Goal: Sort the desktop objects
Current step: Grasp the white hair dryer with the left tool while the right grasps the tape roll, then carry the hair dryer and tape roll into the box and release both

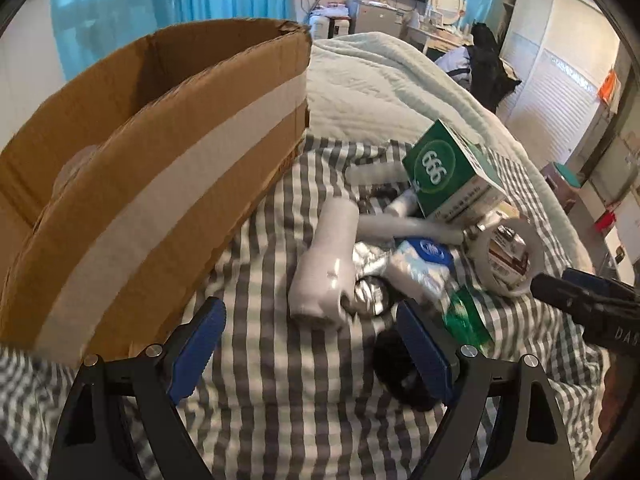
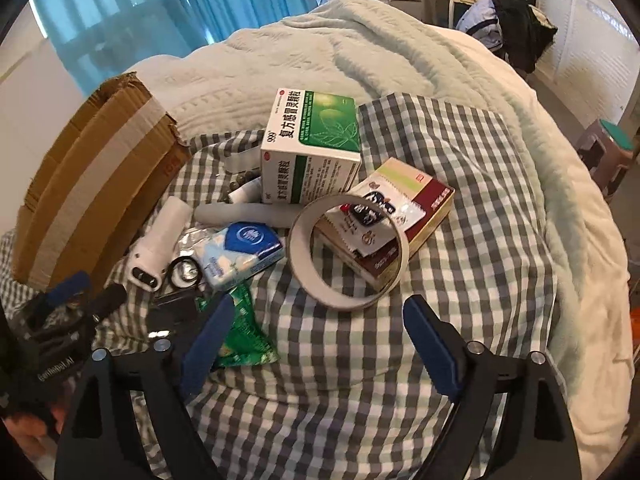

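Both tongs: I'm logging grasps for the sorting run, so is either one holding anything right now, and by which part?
Nothing is held. The left tongs and right tongs both stand open over the checked cloth, pads empty.

left tool (image 1: 310, 322) wide open, right tool (image 2: 318, 320) open, both angled down

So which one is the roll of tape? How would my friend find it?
Start at the big brown cardboard box on the checked cloth, then look across the pile to the green-and-white medicine box. Just in front of it, the white tape roll leans on a dark red flat box. It is the only open ring there.
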Demonstrator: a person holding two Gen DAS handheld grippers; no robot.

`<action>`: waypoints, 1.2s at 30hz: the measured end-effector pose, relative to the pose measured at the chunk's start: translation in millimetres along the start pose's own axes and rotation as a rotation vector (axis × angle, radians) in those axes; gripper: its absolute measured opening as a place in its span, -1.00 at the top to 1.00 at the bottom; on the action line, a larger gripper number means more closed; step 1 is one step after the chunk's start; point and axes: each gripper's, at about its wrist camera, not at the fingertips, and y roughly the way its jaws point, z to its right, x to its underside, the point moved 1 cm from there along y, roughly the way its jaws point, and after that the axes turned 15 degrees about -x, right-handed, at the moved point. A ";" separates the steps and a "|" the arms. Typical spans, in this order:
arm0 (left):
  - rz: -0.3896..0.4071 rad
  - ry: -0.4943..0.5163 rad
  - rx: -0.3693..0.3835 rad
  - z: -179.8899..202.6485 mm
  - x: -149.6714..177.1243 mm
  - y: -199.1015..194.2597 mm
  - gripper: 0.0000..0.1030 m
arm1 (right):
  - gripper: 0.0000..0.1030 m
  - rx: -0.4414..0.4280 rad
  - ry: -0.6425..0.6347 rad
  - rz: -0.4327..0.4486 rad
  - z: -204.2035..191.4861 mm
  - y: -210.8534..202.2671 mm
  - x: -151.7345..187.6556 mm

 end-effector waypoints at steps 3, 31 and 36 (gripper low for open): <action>0.021 0.044 -0.023 9.2 -15.5 7.8 -0.74 | -0.70 0.027 -0.013 -0.001 2.3 9.0 -9.0; -0.101 0.051 0.008 10.2 -11.2 61.3 0.10 | -0.79 0.152 -0.014 -0.098 22.4 66.1 -16.3; -0.110 0.027 0.035 3.7 -5.8 55.1 0.11 | -0.70 0.125 -0.028 -0.087 23.5 54.4 -11.3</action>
